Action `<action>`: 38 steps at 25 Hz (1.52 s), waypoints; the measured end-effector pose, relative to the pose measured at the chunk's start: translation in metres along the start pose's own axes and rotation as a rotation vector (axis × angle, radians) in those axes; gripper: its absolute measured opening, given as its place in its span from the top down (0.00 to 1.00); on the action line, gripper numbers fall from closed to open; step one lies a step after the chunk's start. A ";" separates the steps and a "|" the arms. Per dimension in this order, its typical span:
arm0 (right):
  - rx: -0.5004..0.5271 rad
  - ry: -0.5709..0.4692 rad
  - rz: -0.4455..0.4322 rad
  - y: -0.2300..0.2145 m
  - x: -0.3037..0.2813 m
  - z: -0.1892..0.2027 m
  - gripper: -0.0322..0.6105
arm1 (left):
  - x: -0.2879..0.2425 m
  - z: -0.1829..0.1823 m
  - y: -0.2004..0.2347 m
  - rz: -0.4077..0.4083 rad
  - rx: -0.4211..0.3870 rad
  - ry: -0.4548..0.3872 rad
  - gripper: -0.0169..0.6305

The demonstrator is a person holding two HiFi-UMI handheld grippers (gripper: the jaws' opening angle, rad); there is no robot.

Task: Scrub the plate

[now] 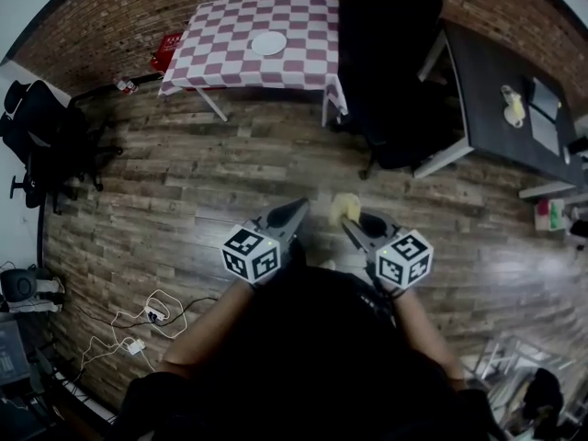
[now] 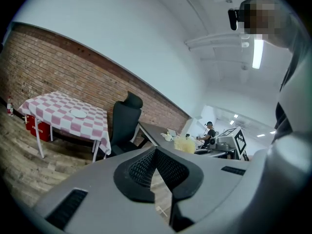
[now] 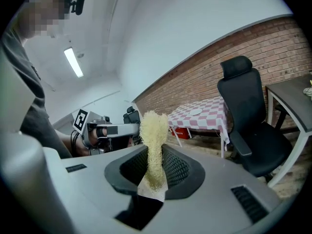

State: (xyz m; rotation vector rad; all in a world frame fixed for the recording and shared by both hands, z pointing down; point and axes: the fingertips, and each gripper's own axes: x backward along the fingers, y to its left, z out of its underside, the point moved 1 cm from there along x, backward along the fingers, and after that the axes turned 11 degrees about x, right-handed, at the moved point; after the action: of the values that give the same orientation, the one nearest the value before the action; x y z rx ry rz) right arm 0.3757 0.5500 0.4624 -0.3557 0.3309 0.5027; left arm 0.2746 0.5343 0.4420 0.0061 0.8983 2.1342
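A white plate (image 1: 268,43) lies on the checked table (image 1: 220,62) far ahead of me; it shows small in the left gripper view as the plate (image 2: 78,113) and in the right gripper view as the plate (image 3: 196,112). My right gripper (image 1: 351,225) is shut on a yellow scrubber (image 3: 153,145), whose tuft (image 1: 344,207) sticks out past the tips. My left gripper (image 1: 296,213) is shut with nothing between its jaws (image 2: 155,168). Both are held close to my body, well short of the table.
A black office chair (image 1: 390,81) stands right of the checked table, beside a dark desk (image 1: 501,90) with small items. A red crate (image 1: 167,51) sits left of the table. Cables (image 1: 147,324) lie on the wooden floor at lower left.
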 end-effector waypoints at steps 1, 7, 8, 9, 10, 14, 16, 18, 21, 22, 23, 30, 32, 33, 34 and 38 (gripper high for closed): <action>-0.007 -0.001 0.003 -0.003 -0.001 -0.001 0.83 | -0.004 -0.003 0.003 0.004 0.002 0.001 0.96; -0.039 0.001 0.018 -0.030 -0.026 -0.011 0.83 | -0.024 -0.026 0.025 0.031 -0.004 0.012 0.96; -0.044 0.002 0.020 -0.034 -0.033 -0.014 0.83 | -0.026 -0.029 0.032 0.031 -0.002 0.019 0.96; -0.048 0.001 0.021 -0.038 -0.041 -0.017 0.83 | -0.028 -0.034 0.040 0.030 0.001 0.025 0.96; -0.051 0.002 0.021 -0.041 -0.050 -0.021 0.83 | -0.030 -0.040 0.049 0.028 0.002 0.030 0.96; -0.044 0.015 0.014 -0.052 -0.094 -0.044 0.83 | -0.033 -0.069 0.087 0.031 -0.001 0.045 0.96; -0.038 0.015 0.036 -0.061 -0.116 -0.058 0.83 | -0.036 -0.087 0.106 0.041 -0.009 0.053 0.96; -0.037 0.013 0.062 -0.071 -0.138 -0.073 0.83 | -0.036 -0.106 0.123 0.052 -0.023 0.061 0.96; -0.038 0.008 0.065 -0.077 -0.177 -0.096 0.83 | -0.030 -0.136 0.154 0.057 -0.040 0.066 0.96; -0.038 0.007 0.060 -0.077 -0.191 -0.104 0.83 | -0.027 -0.145 0.165 0.055 -0.042 0.065 0.96; -0.037 0.006 0.054 -0.075 -0.205 -0.111 0.83 | -0.023 -0.154 0.176 0.053 -0.043 0.063 0.96; 0.005 0.022 0.016 -0.063 -0.283 -0.144 0.83 | 0.004 -0.193 0.237 0.032 -0.035 0.031 0.96; 0.016 0.028 -0.008 -0.058 -0.299 -0.149 0.83 | 0.011 -0.199 0.251 0.014 -0.017 0.014 0.96; 0.022 0.031 -0.019 -0.058 -0.305 -0.150 0.83 | 0.013 -0.201 0.257 0.006 -0.011 0.006 0.96; 0.028 0.034 -0.026 -0.059 -0.310 -0.152 0.83 | 0.015 -0.202 0.261 -0.002 -0.009 0.000 0.96; 0.028 0.034 -0.034 -0.070 -0.325 -0.158 0.83 | 0.019 -0.208 0.274 -0.036 -0.001 -0.015 0.96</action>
State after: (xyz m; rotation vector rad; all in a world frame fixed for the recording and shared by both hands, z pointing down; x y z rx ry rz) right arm 0.1084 0.2964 0.4663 -0.3427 0.3639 0.4590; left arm 0.0162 0.3057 0.4464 0.0054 0.8818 2.0990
